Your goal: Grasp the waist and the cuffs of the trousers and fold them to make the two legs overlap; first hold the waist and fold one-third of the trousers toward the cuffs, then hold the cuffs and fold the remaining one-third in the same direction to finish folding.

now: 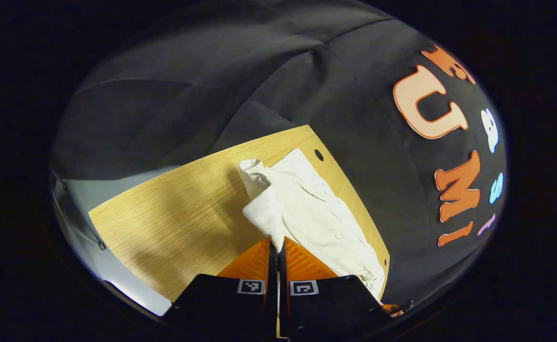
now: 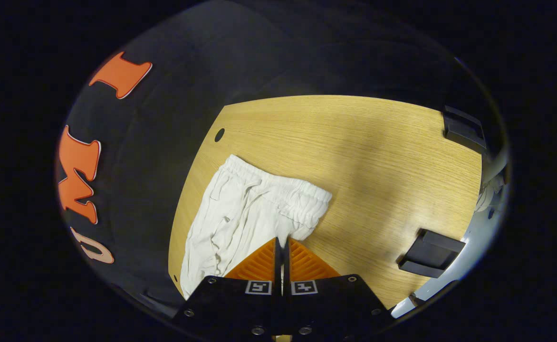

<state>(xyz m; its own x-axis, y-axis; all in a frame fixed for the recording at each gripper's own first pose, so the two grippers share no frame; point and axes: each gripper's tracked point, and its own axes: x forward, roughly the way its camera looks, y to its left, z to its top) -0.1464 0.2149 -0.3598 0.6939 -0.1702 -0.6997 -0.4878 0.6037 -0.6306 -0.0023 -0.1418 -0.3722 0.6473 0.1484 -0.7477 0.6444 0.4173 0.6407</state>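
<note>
My left tongs [image 1: 277, 244] pinched narrow on a cuff of the white trousers [image 1: 307, 209], my right tongs [image 2: 282, 242] clamped on the waistband edge [image 2: 288, 202], trousers along the wooden counter [image 2: 354, 142] by the wall, far cuff cut off from me.

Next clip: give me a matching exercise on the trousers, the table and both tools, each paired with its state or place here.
Things:
1. left tool
2. right tool
3. trousers
4. table

States or places:
A. pale wood, carrying the cloth
B. white, lying along the table's edge next to the black wall
C. closed on a bunched cuff end
D. closed on cloth just below the elastic waist

Pairs: 1-C, 2-D, 3-B, 4-A
</note>
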